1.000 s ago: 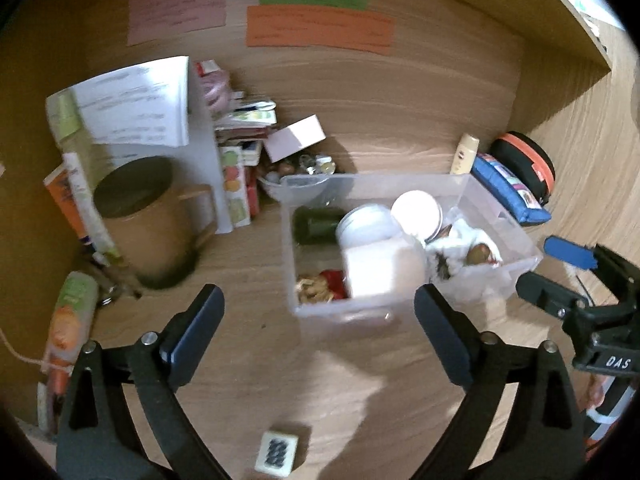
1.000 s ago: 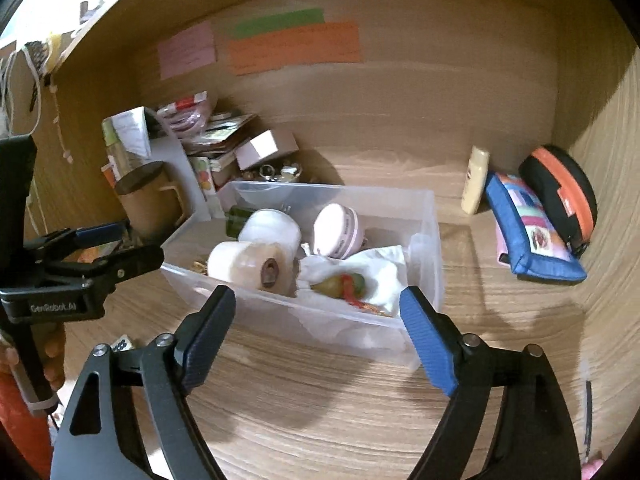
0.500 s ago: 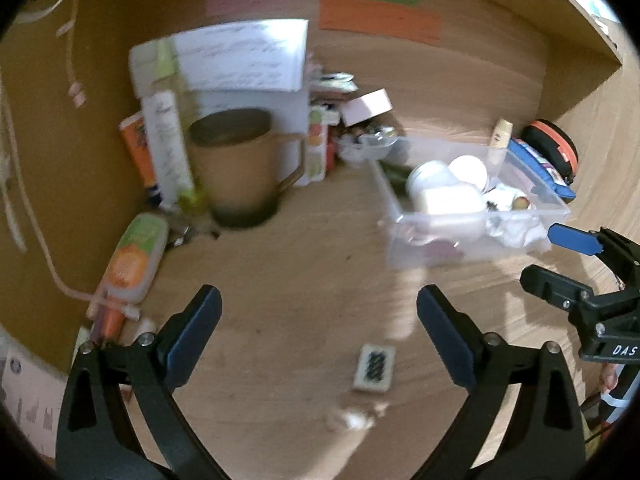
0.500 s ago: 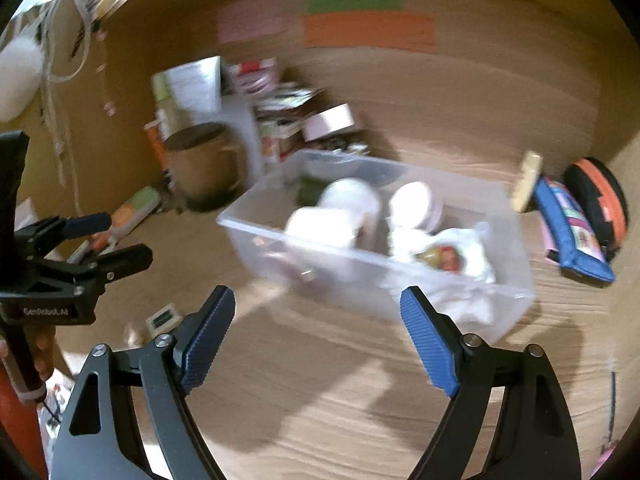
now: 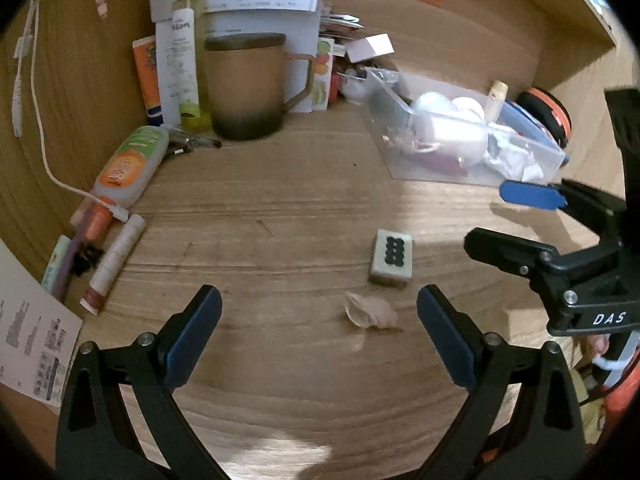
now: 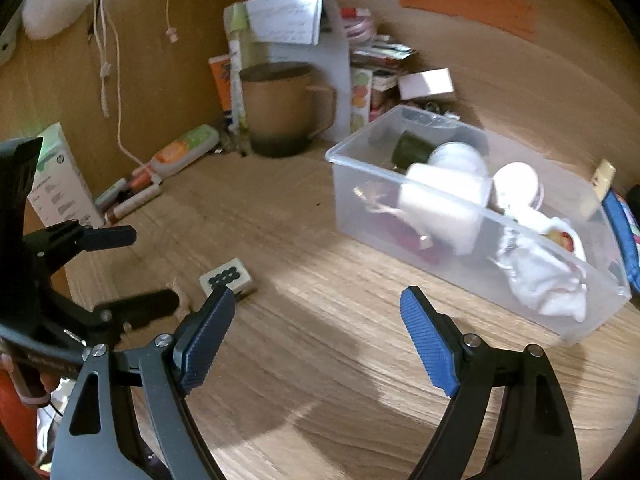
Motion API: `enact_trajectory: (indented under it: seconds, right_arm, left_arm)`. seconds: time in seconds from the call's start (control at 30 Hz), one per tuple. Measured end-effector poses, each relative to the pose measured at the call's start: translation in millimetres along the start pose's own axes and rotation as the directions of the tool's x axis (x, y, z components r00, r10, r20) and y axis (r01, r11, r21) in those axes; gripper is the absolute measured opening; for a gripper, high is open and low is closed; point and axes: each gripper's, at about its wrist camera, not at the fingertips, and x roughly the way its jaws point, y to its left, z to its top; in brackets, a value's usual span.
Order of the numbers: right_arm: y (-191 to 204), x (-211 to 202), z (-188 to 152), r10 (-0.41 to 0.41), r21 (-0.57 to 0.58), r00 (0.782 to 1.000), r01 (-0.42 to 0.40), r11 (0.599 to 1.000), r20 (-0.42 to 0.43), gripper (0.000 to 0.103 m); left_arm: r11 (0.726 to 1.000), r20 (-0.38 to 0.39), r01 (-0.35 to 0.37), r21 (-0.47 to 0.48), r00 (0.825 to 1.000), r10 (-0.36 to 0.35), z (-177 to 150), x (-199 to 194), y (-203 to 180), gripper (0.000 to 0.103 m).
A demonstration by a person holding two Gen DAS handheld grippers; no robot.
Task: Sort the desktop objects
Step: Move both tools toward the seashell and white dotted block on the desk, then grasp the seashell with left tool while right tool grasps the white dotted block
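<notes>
The small white rectangular tile with black dots [image 5: 392,258] is lying flat on the wooden counter [image 5: 280,208], a crumpled beige paper scrap [image 5: 370,312] just beside it. Both views have been swinging left, off the clear plastic bin [image 6: 472,216] of sorted items and onto this loose pair; judgement: next pick. The left claw [image 5: 318,332] is hanging released, empty, over the scrap. The right claw [image 6: 316,332] is also spread, holding nothing. Farther out, a brown ceramic mug [image 5: 250,84], tubes and papers are crowding the wooden alcove's back-left corner.
</notes>
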Motion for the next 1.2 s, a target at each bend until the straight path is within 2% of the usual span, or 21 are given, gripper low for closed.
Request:
enact_trajectory:
  seconds: [0.17, 0.3, 0.43, 0.57, 0.63, 0.83, 1.2]
  right_arm:
    - [5, 9, 1, 0.03, -0.057, 0.999, -0.032, 0.998, -0.033, 0.081]
    - [11, 17, 5, 0.075, -0.105, 0.996, -0.081, 0.991, -0.058, 0.078]
    - [18, 25, 8, 0.12, -0.15, 0.99, -0.131, 0.98, -0.079, 0.071]
    - [21, 36, 12, 0.128, -0.184, 0.986, -0.147, 0.972, -0.11, 0.067]
    - [21, 38, 13, 0.14, -0.189, 0.983, -0.161, 0.969, -0.12, 0.065]
    - [31, 49, 11, 0.15, -0.234, 0.975, -0.186, 0.954, -0.163, 0.065]
    - [43, 52, 16, 0.161, -0.258, 0.977, -0.193, 0.947, -0.141, 0.042]
  left_arm:
    - [1.0, 0.011, -0.019, 0.025, 1.0, 0.019, -6, 3, -6, 0.098]
    - [1.0, -0.012, 0.005, 0.016, 1.0, -0.004, -8, 8, -5, 0.079]
    - [0.999, 0.012, -0.009, 0.032, 1.0, 0.009, -12, 6, -7, 0.074]
    - [0.999, 0.031, -0.018, 0.034, 0.999, 0.017, -14, 4, -6, 0.07]
    - [0.999, 0.043, -0.045, 0.013, 0.998, 0.044, -14, 3, -4, 0.064]
    - [0.998, 0.047, -0.053, -0.034, 0.997, 0.055, -11, 4, 11, 0.061]
    - [0.997, 0.061, -0.064, -0.038, 0.996, 0.066, -10, 6, 16, 0.052]
